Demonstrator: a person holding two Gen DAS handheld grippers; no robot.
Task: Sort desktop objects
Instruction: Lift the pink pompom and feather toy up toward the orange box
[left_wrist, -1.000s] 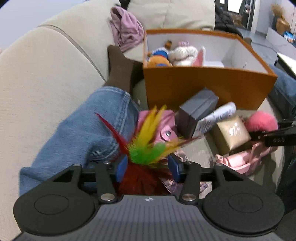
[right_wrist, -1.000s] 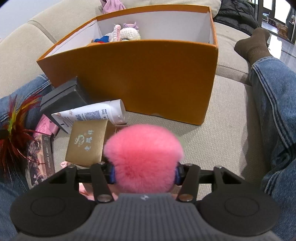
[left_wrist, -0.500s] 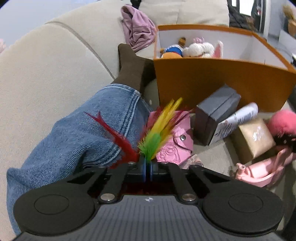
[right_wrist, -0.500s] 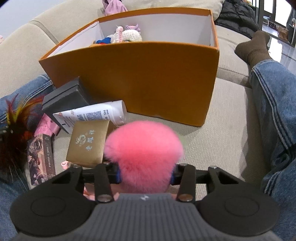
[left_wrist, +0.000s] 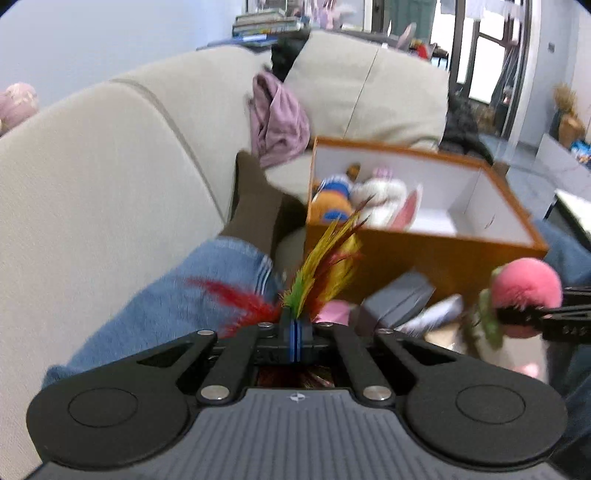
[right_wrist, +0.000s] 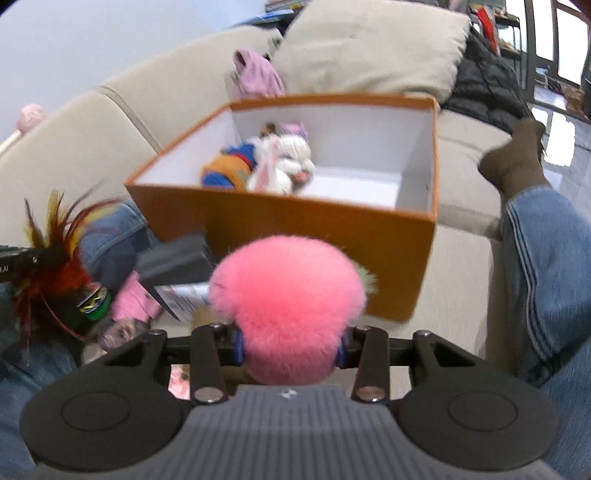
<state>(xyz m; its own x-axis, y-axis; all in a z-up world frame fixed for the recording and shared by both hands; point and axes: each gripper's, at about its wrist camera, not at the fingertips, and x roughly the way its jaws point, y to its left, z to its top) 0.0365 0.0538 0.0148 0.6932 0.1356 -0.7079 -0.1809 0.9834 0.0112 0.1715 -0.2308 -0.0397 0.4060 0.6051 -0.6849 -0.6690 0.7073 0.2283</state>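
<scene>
Indoors, a beige sofa (left_wrist: 110, 177) carries an open orange box (right_wrist: 295, 229) with white inner walls, its long axis running across the right wrist view, with the seat cushion beneath it. Inside, toward the left end, lie two plush toys: an orange-and-blue one (right_wrist: 231, 166) and a white one (right_wrist: 286, 162) touching it; the box's right half shows only bare white floor. A mauve cloth (left_wrist: 279, 118) is bunched against the sofa back behind the box. Denim-clad legs (right_wrist: 546, 266) with brown socks (right_wrist: 517, 162) flank the box on both sides.

In front of the box, low on the cushion, sit a dark grey box (right_wrist: 173, 258), a white tube (right_wrist: 184, 299) with print too blurred to read, and a pink pouch (right_wrist: 129, 302), all close together.

The right gripper (right_wrist: 290, 349) has its blue-padded fingers part-closed and pressed into the sides of a pink pompom (right_wrist: 288, 299), held above the cushion just before the box's near wall; the ball hides whatever is beneath it.

The left gripper (left_wrist: 294, 334) has its fingers pinched nearly together on the base of a feather toy (left_wrist: 321, 269), whose yellow, green and red plumes point up and away toward the box's left corner, long axis roughly along the fingers. In the right wrist view its round base (right_wrist: 92, 302) hangs below, with markings that cannot be read.
</scene>
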